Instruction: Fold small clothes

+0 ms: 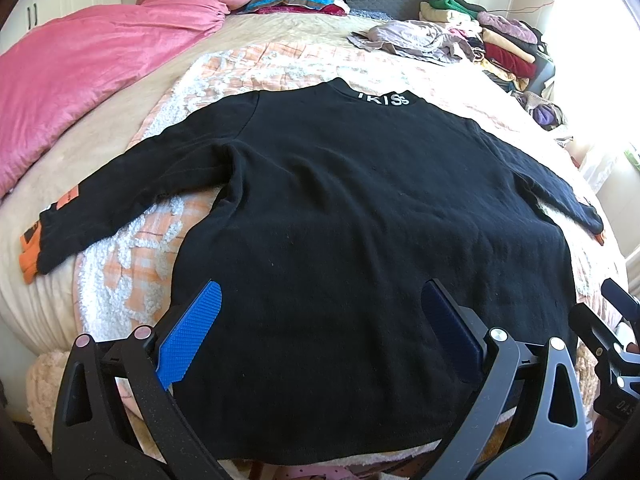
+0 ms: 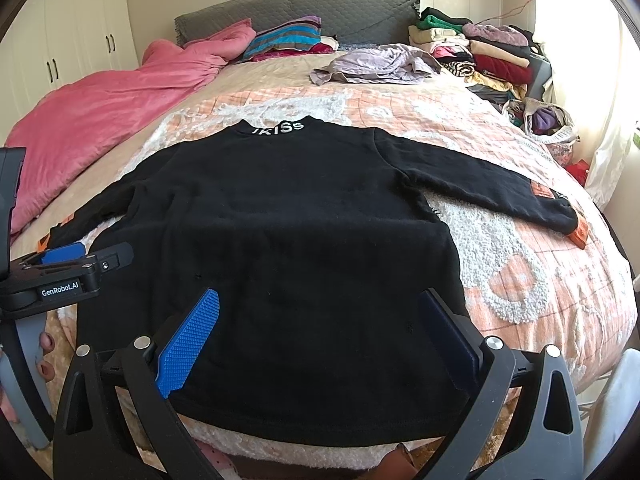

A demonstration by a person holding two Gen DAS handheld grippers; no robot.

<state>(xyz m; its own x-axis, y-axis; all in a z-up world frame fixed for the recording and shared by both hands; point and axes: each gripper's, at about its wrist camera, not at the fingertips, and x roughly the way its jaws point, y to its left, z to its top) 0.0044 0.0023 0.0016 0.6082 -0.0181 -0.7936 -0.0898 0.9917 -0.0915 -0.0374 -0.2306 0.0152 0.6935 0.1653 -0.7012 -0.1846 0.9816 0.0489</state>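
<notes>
Left gripper [image 1: 320, 332] and right gripper [image 2: 320, 336] are held released over the hem. Black sweatshirt [image 1: 340, 208] is laid flat on the bed [image 2: 520, 280], sleeves spread. Folded clothes pile [image 2: 480, 52] is stacked beyond.

The black sweater's [image 1: 340, 220] hem runs behind the left gripper's [image 1: 320, 332] frame. Beside the right gripper [image 2: 320, 336], the person's hand [image 2: 44, 356] is mostly cut off.
</notes>
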